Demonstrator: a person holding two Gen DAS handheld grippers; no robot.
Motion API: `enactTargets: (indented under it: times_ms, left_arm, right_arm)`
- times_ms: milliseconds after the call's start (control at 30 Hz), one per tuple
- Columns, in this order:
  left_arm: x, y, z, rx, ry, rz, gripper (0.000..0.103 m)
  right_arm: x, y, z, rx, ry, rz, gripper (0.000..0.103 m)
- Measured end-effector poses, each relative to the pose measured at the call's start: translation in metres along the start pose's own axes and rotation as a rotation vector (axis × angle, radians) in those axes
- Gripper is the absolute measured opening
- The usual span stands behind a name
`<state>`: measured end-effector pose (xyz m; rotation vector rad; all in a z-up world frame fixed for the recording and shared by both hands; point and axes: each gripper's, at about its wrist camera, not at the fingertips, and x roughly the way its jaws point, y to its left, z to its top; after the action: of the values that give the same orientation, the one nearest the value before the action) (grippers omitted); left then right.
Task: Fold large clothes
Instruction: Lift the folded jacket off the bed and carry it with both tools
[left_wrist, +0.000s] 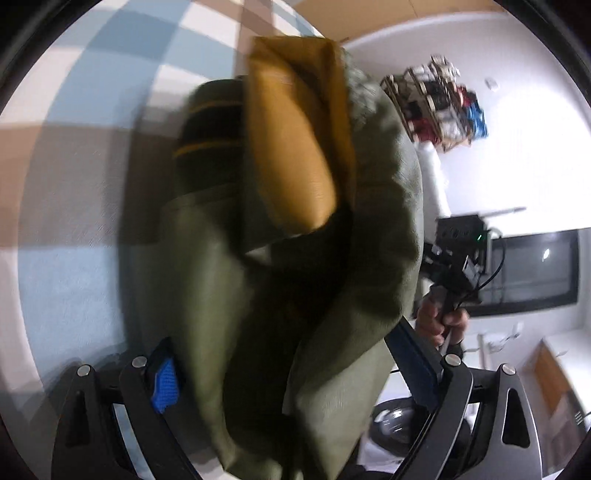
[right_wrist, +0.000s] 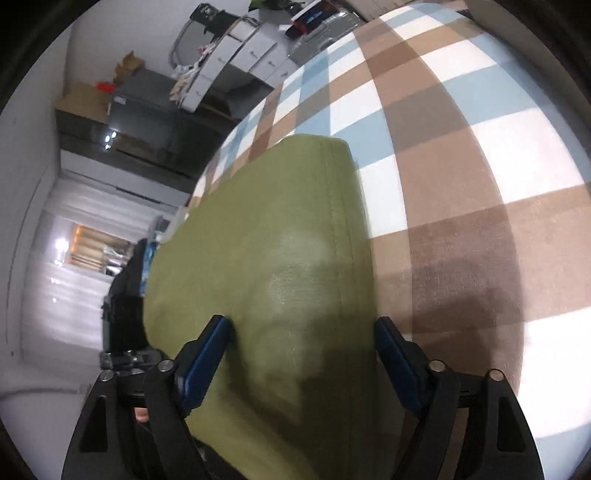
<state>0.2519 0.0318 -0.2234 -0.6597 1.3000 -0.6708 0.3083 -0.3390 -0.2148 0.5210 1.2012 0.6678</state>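
A bulky olive-green jacket (left_wrist: 207, 258) fills the left wrist view, blurred. Its mustard lining (left_wrist: 291, 147) is turned out, with a dark ribbed cuff (left_wrist: 210, 129) striped yellow beside it. My left gripper (left_wrist: 284, 332) stands wide, and the cloth bulges between its blue pads (left_wrist: 164, 384); I see no pinch. In the right wrist view the jacket (right_wrist: 277, 221) lies flat on the checked blanket (right_wrist: 461, 166). My right gripper (right_wrist: 302, 320) is open over its near edge, pads apart from the cloth's right hem.
A hand (left_wrist: 441, 321) grips the other tool's black handle at the jacket's right. The checked blanket (left_wrist: 74, 184) spreads left of the jacket. Off the bed are a cluttered shelf (left_wrist: 439, 107), a dark screen (left_wrist: 535, 269) and white drawers (right_wrist: 251, 51).
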Motion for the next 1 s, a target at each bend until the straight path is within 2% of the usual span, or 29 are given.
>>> enactTargets:
  times_ms: [67,167,200,333,400,533,567,667,733,867,933,1000]
  left_arm:
    - [0.005,-0.01,0.002,0.036,0.02,0.059,0.072]
    - [0.004,-0.031,0.008,0.091,0.019,0.114,0.051]
    - [0.0,-0.041,0.006,0.123,0.005,0.144,0.049]
    - [0.003,-0.047,0.003,0.152,0.004,0.192,0.049]
    - [0.011,-0.036,0.008,0.127,0.018,0.173,0.053]
    - [0.021,-0.032,0.018,0.119,0.038,0.144,0.053]
    - [0.021,-0.036,0.02,0.129,0.04,0.144,0.049]
    - [0.001,-0.056,0.023,0.176,0.021,0.147,0.034]
    - [-0.006,-0.075,0.021,0.221,0.007,0.161,0.033]
    - [-0.023,-0.103,0.017,0.284,-0.038,0.165,0.033]
    - [-0.026,-0.101,0.013,0.293,-0.051,0.163,0.033]
    - [-0.019,-0.09,0.012,0.276,-0.044,0.151,0.033]
  right_arm:
    - [-0.001,0.01,-0.006,-0.041,0.001,-0.024,0.081]
    - [-0.006,0.021,-0.008,-0.078,0.006,-0.045,0.072]
    - [-0.007,0.028,-0.012,-0.101,0.016,-0.048,0.071]
    - [-0.001,0.031,-0.031,-0.132,0.053,-0.009,0.071]
    - [0.002,0.025,-0.033,-0.133,0.043,-0.017,0.071]
    - [0.008,0.023,-0.027,-0.119,0.041,-0.014,0.072]
    - [0.005,0.023,-0.03,-0.115,0.039,-0.016,0.071]
    - [-0.008,0.039,-0.034,-0.136,0.002,-0.045,0.06]
    - [-0.021,0.054,-0.034,-0.156,-0.039,-0.015,0.053]
    - [-0.037,0.078,-0.037,-0.204,-0.092,0.037,0.051]
    - [-0.039,0.076,-0.041,-0.181,-0.107,0.095,0.051]
    - [-0.031,0.07,-0.043,-0.161,-0.109,0.1,0.051]
